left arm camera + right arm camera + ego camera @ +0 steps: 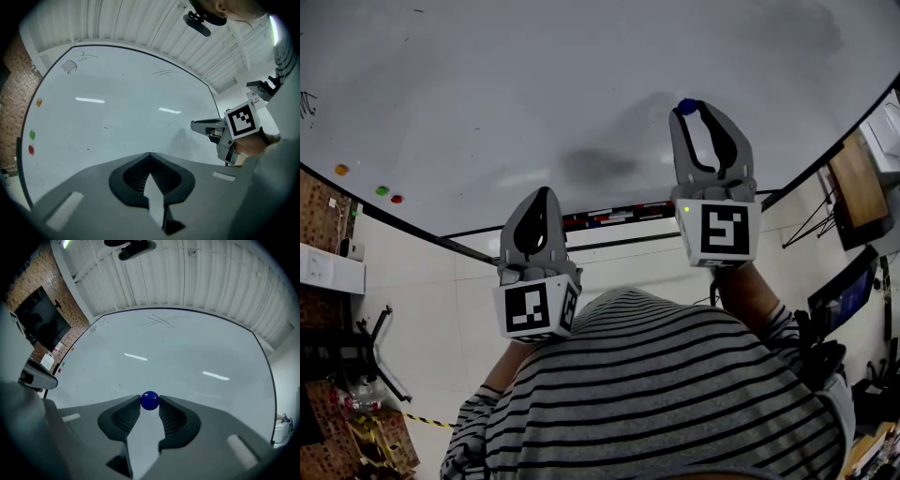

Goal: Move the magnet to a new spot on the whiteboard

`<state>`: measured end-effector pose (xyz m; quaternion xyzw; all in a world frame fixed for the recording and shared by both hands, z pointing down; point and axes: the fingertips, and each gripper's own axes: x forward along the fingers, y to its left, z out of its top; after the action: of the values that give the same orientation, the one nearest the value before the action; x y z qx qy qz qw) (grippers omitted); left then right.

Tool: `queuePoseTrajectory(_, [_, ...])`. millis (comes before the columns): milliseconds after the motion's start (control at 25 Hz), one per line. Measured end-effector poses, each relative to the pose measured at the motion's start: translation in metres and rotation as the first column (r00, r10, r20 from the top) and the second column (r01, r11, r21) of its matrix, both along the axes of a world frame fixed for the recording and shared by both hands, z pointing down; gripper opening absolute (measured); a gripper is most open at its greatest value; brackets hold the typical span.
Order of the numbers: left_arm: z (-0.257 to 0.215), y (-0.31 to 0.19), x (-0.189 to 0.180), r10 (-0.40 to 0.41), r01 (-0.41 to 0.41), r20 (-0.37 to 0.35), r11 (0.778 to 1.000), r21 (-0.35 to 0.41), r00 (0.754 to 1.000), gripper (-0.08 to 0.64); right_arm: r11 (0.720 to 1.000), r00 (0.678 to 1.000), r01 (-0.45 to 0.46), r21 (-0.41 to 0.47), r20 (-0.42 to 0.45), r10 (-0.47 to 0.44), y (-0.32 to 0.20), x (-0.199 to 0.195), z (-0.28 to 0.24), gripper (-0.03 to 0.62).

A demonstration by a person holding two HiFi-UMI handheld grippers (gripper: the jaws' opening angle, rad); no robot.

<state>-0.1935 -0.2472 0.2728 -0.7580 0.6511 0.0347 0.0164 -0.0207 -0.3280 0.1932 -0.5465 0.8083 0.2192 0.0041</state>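
Observation:
A round blue magnet [149,401] sits pinched between the tips of my right gripper [149,402], which is shut on it right at the whiteboard [178,357]. In the head view the blue magnet [686,106] shows at the tip of the right gripper [688,109], high on the whiteboard [534,84]. My left gripper [541,193] hangs lower, near the board's bottom edge, its jaws closed together with nothing between them. The left gripper view shows its shut tips [150,154] and the right gripper [197,124] off to the right.
Orange [341,170], green [382,190] and red [397,199] magnets sit at the board's left edge. Markers lie on the tray [609,217] under the board. Faint scribbles [161,320] mark the upper board. A brick wall and a dark screen [44,319] stand to the left.

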Motion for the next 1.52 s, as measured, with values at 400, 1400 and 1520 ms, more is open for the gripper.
queuePoseTrajectory(400, [0.002, -0.017, -0.016, 0.0, 0.001, -0.003, 1.0, 0.006, 1.0, 0.015, 0.998, 0.999, -0.047, -0.028, 0.024, 0.048, -0.03, -0.004, 0.01, 0.124])
queuePoseTrajectory(1400, [-0.004, 0.092, 0.095, 0.012, -0.013, 0.022, 0.999, 0.044, 1.0, 0.015, 0.983, 0.977, 0.151, -0.108, 0.166, -0.131, 0.129, 0.084, 0.032, 0.013])
queuePoseTrajectory(1520, [0.001, 0.131, 0.118, 0.005, -0.006, 0.021, 1.0, 0.025, 1.0, 0.015, 0.977, 0.975, 0.171, -0.126, 0.166, -0.149, 0.167, 0.104, 0.038, 0.002])
